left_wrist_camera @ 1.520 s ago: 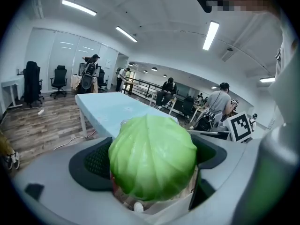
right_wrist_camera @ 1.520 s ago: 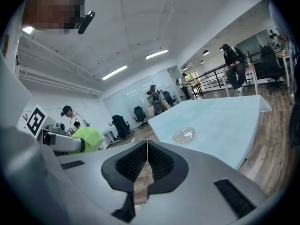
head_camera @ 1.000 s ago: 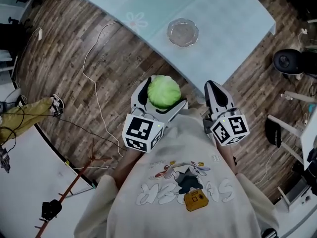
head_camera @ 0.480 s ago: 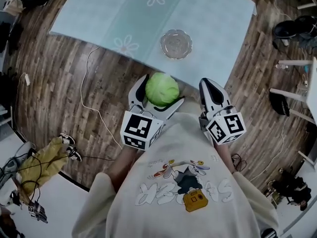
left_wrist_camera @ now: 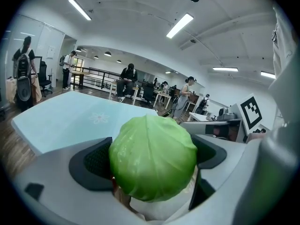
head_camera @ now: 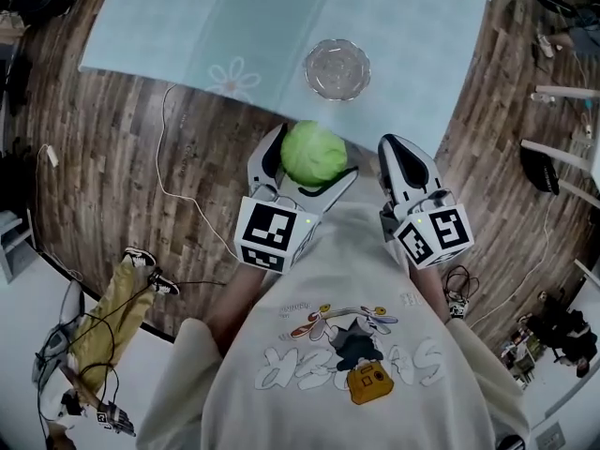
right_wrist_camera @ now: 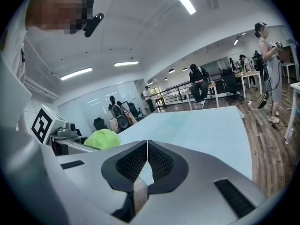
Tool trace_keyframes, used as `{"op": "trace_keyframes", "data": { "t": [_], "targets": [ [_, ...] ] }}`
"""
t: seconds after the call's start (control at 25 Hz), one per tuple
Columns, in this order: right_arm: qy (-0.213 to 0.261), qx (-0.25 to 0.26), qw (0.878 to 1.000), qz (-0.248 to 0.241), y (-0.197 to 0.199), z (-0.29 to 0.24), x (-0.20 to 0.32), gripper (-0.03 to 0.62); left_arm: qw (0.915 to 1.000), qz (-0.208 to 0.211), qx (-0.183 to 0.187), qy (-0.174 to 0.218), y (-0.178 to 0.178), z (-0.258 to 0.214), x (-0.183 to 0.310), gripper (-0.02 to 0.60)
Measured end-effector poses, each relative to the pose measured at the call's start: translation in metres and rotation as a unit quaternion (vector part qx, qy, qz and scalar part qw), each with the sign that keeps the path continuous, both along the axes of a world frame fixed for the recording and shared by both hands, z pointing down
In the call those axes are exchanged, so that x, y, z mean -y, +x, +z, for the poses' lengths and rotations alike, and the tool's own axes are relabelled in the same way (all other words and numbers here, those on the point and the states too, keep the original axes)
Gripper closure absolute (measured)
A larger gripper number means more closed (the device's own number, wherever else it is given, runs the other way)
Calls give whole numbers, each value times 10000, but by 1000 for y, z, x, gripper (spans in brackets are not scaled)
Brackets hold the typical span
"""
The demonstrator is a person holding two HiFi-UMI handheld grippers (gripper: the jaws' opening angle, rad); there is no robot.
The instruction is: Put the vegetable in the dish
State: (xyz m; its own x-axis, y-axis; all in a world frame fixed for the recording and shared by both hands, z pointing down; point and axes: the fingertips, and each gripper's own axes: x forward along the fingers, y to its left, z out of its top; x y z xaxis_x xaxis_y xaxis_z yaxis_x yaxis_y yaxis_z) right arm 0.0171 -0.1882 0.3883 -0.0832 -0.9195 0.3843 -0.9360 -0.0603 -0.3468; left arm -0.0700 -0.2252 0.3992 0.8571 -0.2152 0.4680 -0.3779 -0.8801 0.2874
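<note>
A round green cabbage [head_camera: 312,154] sits between the jaws of my left gripper [head_camera: 306,154], which is shut on it just short of the table's near edge. In the left gripper view the cabbage [left_wrist_camera: 153,164] fills the gap between both dark pads. A clear glass dish [head_camera: 337,68] stands on the pale blue table [head_camera: 216,26], a little beyond and right of the cabbage. My right gripper [head_camera: 401,154] is beside the left one, shut with nothing in it; its pads meet in the right gripper view [right_wrist_camera: 147,159], where the cabbage [right_wrist_camera: 102,139] shows at left.
The table carries only flower prints [head_camera: 235,77] near the dish. A white cable [head_camera: 178,157] trails over the wooden floor at left. Chairs and table legs [head_camera: 562,157] stand at the right. A person's leg [head_camera: 127,289] lies on the floor at lower left.
Both grippers have come closer to the table's near edge, the left one still carrying the cabbage. The dish now lies nearer to the cabbage.
</note>
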Motion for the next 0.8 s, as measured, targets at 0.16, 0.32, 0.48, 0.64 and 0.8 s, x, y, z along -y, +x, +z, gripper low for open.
{"op": "trace_keyframes", "data": {
  "t": [0.16, 0.32, 0.48, 0.64, 0.8],
  "targets": [
    [19, 89, 10000, 6, 11, 11, 21, 571, 9997, 126, 141, 132, 13, 10, 16, 49],
    [-115, 113, 9998, -100, 28, 21, 34, 571, 9987, 253, 409, 159, 38, 26, 30, 49],
    [-271, 81, 9994, -187, 45, 36, 53, 571, 9963, 486, 653, 276, 60, 50, 49, 49],
    [-518, -52, 9979, -388, 50, 60, 63, 571, 9933, 630, 943, 203, 72, 81, 59, 49],
    [-709, -159, 9952, -659, 58, 81, 75, 571, 9894, 674, 1278, 153, 86, 119, 66, 49]
  ]
}}
